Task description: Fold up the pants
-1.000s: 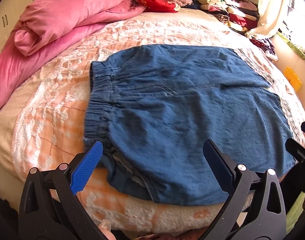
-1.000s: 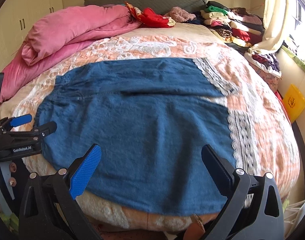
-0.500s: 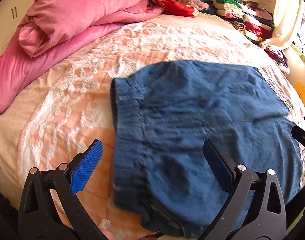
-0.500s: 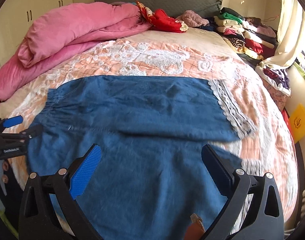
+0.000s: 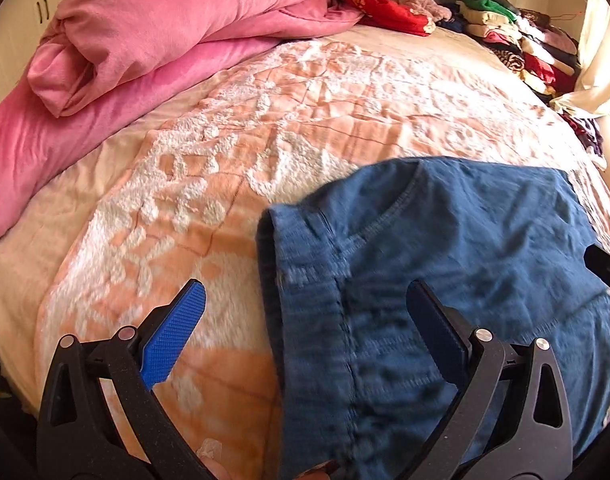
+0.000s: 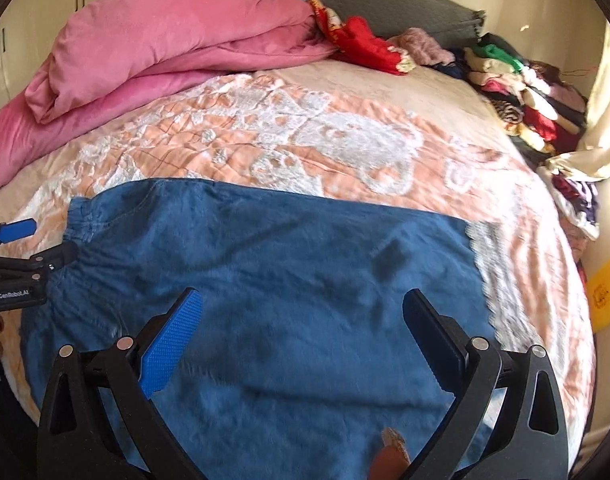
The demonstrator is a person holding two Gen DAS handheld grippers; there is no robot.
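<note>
Blue denim pants (image 6: 273, 280) lie flat across the near part of the bed, waistband to the left, leg ends to the right. In the left wrist view the elastic waistband (image 5: 305, 300) runs between the fingers of my left gripper (image 5: 305, 328), which hovers open above it. My right gripper (image 6: 301, 328) is open too, over the middle of the pants' legs. The left gripper (image 6: 17, 252) shows at the left edge of the right wrist view, beside the waistband. A dark part of the right gripper (image 5: 605, 268) shows at the left wrist view's right edge.
The peach and white bedspread (image 6: 345, 152) covers the bed. A rolled pink duvet (image 6: 165, 48) lies at the back left. Red clothes (image 6: 361, 44) and a stack of folded clothes (image 6: 517, 88) line the back right. A yellow object (image 6: 603, 292) sits beside the bed, right.
Both grippers have moved forward over the bed, so the pants sit nearer and lower in both views. The left gripper has come over the waistband. Both stay open.
</note>
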